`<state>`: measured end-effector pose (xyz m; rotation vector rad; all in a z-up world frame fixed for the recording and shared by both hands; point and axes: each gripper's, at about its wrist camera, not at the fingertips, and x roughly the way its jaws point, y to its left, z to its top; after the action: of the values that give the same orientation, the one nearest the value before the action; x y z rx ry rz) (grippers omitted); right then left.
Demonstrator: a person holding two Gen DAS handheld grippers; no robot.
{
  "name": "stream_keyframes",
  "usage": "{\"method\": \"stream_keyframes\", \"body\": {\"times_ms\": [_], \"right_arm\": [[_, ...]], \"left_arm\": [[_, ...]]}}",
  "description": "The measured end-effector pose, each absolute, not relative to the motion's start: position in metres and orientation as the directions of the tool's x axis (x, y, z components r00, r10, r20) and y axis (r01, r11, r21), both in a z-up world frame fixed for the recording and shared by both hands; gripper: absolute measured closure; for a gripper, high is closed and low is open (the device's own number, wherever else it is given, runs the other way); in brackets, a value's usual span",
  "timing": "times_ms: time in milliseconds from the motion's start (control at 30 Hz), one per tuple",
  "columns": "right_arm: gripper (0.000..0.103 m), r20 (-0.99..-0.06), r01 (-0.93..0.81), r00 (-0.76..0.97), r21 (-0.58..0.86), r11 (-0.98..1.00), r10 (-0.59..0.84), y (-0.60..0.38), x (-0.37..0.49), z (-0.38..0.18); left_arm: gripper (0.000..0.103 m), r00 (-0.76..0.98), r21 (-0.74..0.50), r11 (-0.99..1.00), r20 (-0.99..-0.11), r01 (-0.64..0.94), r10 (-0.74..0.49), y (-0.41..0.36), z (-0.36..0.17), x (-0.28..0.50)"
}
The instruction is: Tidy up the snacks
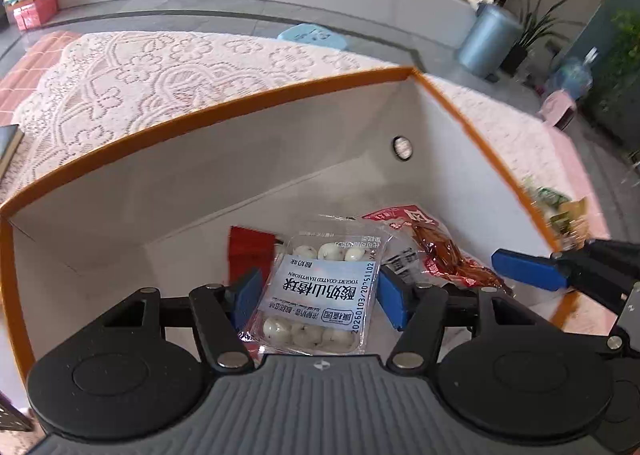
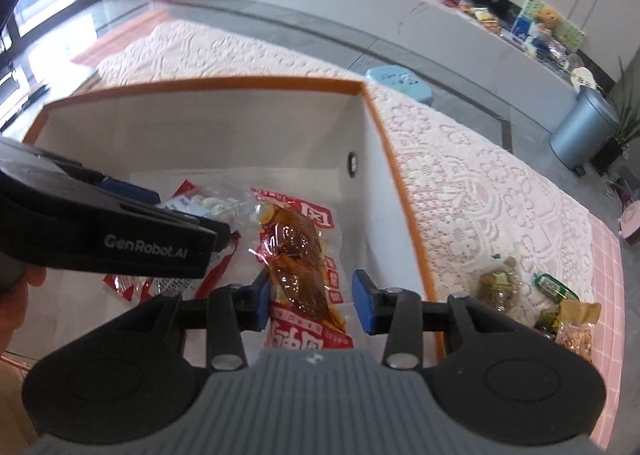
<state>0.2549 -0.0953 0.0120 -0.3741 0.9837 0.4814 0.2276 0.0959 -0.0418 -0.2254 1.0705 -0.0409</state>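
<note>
Jaws of the left gripper [image 1: 320, 299] clenched on the yogurt hawthorn pack [image 1: 324, 275], one blue pad pressed on each long side, white balls seen through the clear ends and the blue-and-white label facing up. Jaws of the right gripper [image 2: 313, 303] set narrower and grasping the red meat pack [image 2: 296, 255], with the pads on its two sides and the brown pieces reaching forward past the tips. Both packs held inside the white box [image 1: 200, 183] with the orange rim, low between its walls and a little above the floor of it; not possible to tell if either pack touches the floor. Yogurt hawthorn pack on the left side, red meat pack just beside it on the right, and the edges of the two overlapping in the left wrist view. Under the yogurt hawthorn pack, a flat red packet [image 1: 248, 247] lying on the box floor, partly covered. On the far wall of the box, near its right corner, a small round dark-ringed fitting [image 1: 402, 148]. Box standing on the desk, on a pale lace cloth [image 1: 160, 75] over a pink checked cover. To the right of the box, on the cloth and apart from the rim, a small heap of loose snacks [image 2: 540, 303] in green, clear and tan wrappers. Beyond the desk, a light blue stool [image 2: 400, 81] on the grey floor and a round blue bin [image 2: 582, 131] near a potted plant.
</note>
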Motion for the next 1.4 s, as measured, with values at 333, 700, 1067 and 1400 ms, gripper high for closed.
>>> {"method": "stream_keyframes", "body": {"times_ms": [333, 700, 1067, 1400], "right_arm": [[0.061, -0.885, -0.556, 0.448, -0.169, 0.814, 0.123, -0.082, 0.267, -0.013], [0.045, -0.906, -0.595, 0.411, -0.182, 0.783, 0.101, -0.074, 0.265, -0.016], [0.037, -0.891, -0.584, 0.442, -0.2, 0.787, 0.101, -0.077, 0.253, 0.005], [0.023, -0.773, -0.459, 0.612, -0.175, 0.871, 0.167, -0.113, 0.214, 0.049]], "left_arm": [[0.031, 0.441, -0.183, 0.978, -0.889, -0.095, -0.123, 0.097, -0.05, 0.23], [0.023, 0.449, -0.194, 0.975, -0.885, -0.113, -0.124, 0.101, -0.049, 0.229], [0.019, 0.548, -0.225, 0.969, -0.826, -0.098, -0.136, 0.105, -0.031, 0.216], [0.019, 0.678, -0.211, 0.975, -0.726, -0.064, -0.113, 0.097, -0.013, 0.195]]}}
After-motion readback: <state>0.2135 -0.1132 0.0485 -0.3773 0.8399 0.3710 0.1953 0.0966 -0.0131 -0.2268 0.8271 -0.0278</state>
